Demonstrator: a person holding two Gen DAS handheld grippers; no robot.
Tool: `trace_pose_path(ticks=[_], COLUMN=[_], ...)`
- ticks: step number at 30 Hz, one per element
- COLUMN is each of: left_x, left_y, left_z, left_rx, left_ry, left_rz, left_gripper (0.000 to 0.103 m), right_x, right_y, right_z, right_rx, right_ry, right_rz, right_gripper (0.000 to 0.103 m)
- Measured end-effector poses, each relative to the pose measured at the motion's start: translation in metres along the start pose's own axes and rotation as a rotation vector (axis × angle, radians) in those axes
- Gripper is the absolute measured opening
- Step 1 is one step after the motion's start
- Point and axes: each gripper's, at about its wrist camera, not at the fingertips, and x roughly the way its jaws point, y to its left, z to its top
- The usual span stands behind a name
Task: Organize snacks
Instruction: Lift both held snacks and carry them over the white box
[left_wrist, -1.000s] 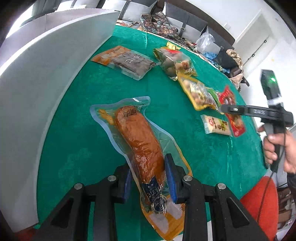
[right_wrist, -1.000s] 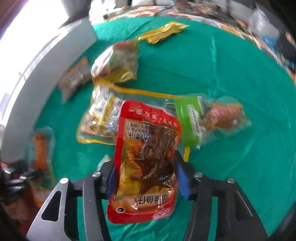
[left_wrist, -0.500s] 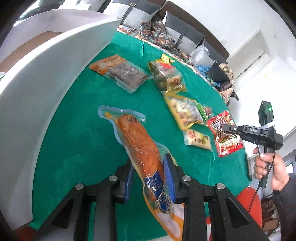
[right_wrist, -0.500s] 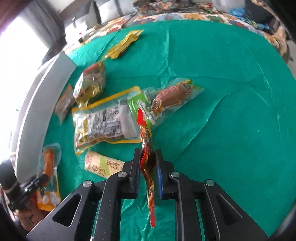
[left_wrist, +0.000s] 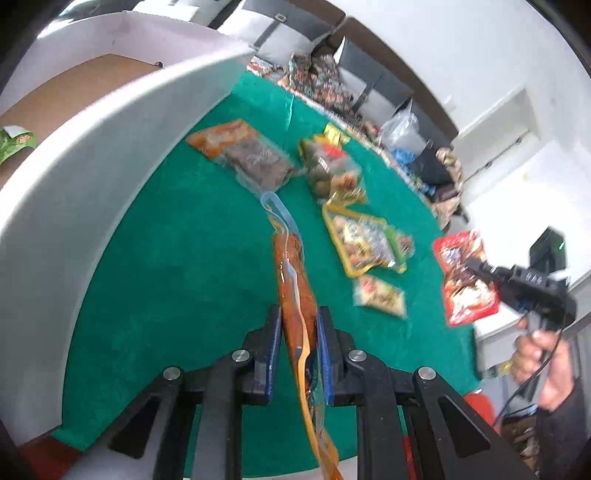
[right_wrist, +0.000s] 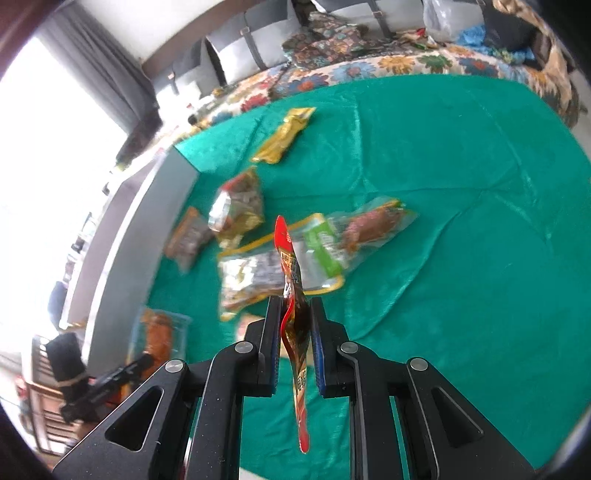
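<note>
- Left claw clamps the sausage pack, edge-on above the tabletop.
- Right claw clamps the red pouch, likewise lifted.

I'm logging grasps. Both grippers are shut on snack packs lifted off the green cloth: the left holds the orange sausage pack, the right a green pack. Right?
Not quite. In the right wrist view the right gripper is shut on a red pack, not green. The left gripper does hold the orange sausage pack above the green cloth.

My two wrist views look steeply down, close above the green table; both show the snack packets mid-frame
</note>
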Motion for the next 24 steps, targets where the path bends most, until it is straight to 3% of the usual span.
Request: trace_pose_path(ticks=[5, 9, 13, 19, 22, 23, 24], left_x=[-0.015, -0.052, -0.106, -0.172, -0.182, -0.182, -0.182], left_y=[0.001, 0.004, 0.018, 0.061, 0.08, 0.084, 0.089], left_z=[0.008, 0.024, 0.053, 0.096, 0.109, 0.112, 0.114], left_rx=[-0.078, -0.147, -0.161, -0.14, -0.098, -0.092, -0.085], left_ry=[-0.037, -0.129, -0.25, -0.363, -0.358, -0.349, -0.338], left_rz=[-0.09, -0.182, -0.162, 0.07, 0.26, 0.325, 0.384], left_gripper=[0.017, 0.017, 0.016, 0.016, 0.016, 0.024, 0.044], right_x=[-0.001, -0.005, 0.0, 0.038, 0.067, 0.076, 0.089], right_y=[0.01, 0.026, 0.074, 0.203, 0.277, 0.291, 0.311], right_z=[0.005, 0.015, 0.033, 0.048, 0.047, 0.045, 0.041], right_rx=[0.066, 0.118, 0.131, 0.03, -0.049, -0.064, -0.093], right_ry=[-0.014, -0.028, -0.038, 0.018, 0.051, 0.062, 0.082], right_rz=[0.11, 0.21, 0.348, 0.527, 0.565, 0.572, 0.561], right_gripper=[0.015, 0.015, 0.015, 0.015, 0.016, 0.02, 0.021])
